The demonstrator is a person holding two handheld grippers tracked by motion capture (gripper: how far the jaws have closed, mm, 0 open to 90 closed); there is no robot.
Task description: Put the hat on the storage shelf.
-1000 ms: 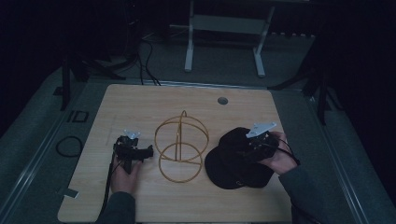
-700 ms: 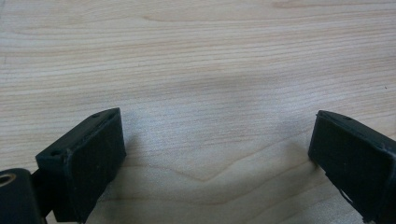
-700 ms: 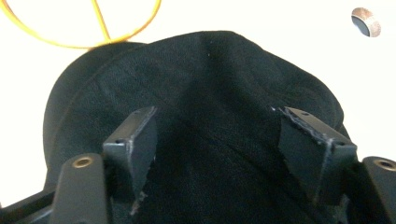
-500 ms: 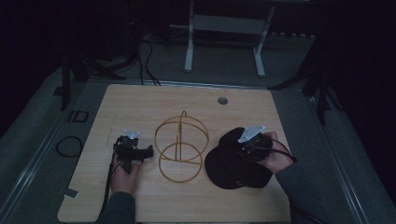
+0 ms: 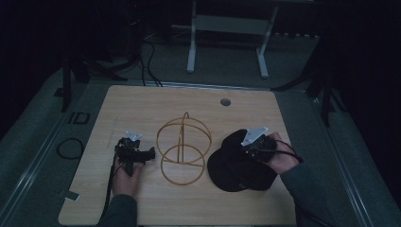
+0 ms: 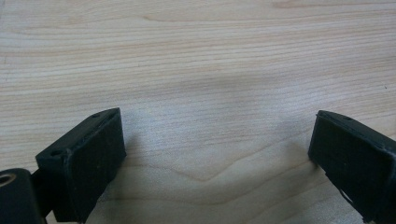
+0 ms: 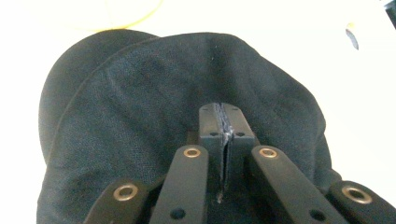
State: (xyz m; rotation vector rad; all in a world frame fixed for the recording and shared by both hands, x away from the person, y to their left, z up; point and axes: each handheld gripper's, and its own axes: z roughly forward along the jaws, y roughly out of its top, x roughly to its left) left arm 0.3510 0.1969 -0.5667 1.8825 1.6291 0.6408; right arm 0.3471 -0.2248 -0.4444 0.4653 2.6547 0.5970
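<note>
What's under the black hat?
The black hat lies flat on the wooden table, so the table is beneath it. Anything tucked inside is covered by its cloth. The right gripper has just closed, pinching that cloth on top.

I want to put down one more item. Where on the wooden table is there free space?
The table is bare along its far edge, behind the yellow wire stand, and along its near edge. The middle strip is crowded: left gripper, stand, then black cap pinched by the right gripper.
</note>
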